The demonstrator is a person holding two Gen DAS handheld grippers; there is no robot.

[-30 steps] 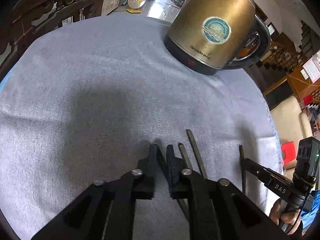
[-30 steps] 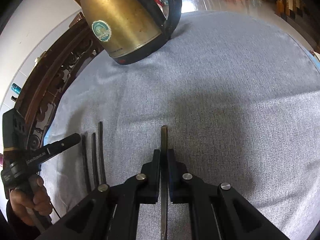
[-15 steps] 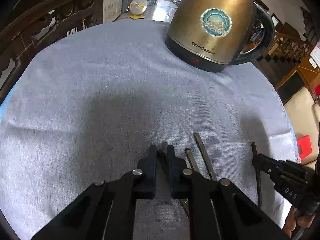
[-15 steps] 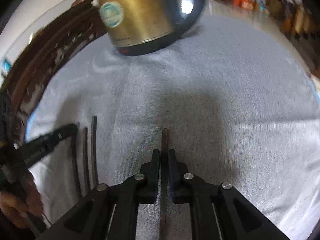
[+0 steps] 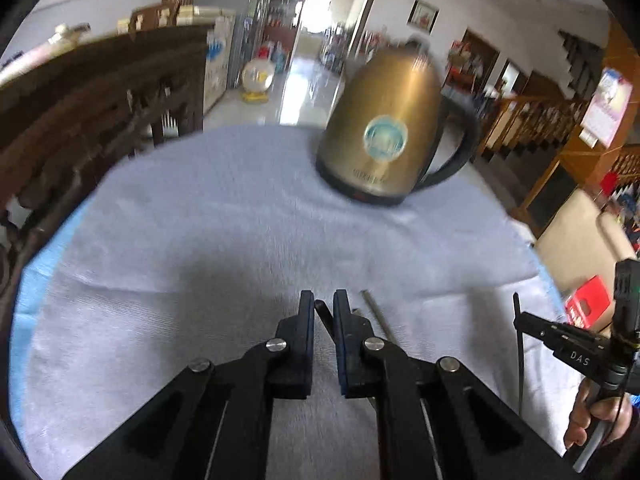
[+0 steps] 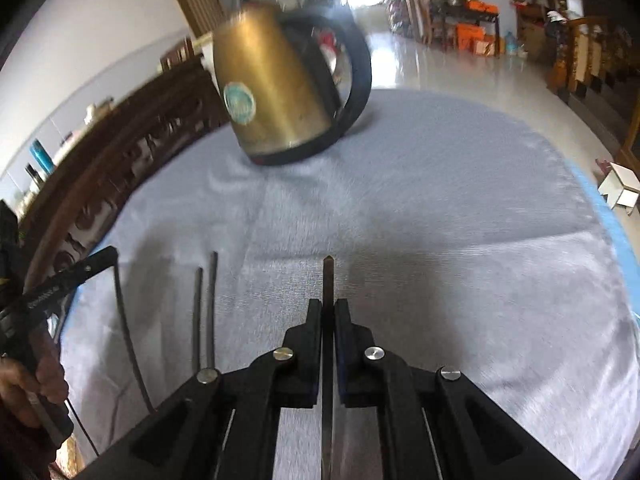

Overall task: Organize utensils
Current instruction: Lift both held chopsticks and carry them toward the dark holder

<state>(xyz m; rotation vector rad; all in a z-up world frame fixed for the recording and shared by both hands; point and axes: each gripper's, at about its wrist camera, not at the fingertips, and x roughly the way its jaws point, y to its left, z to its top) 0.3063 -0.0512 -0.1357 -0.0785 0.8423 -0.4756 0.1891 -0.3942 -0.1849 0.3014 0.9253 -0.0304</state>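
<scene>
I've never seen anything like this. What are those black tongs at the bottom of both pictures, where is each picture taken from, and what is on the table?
There is no robot here. A person holds a two-finger tool in each hand, and each tool has a wide-angle camera that looks along its fingers. One picture looks out from the left gripper and the other from the right gripper, so each view also catches the other tool at its edge, with the hand holding it.

Each gripper is shut on a thin dark stick, probably a chopstick: the left stick and the right stick. Two more sticks lie side by side on the grey cloth. A gold kettle with a black handle stands at the far side.
</scene>
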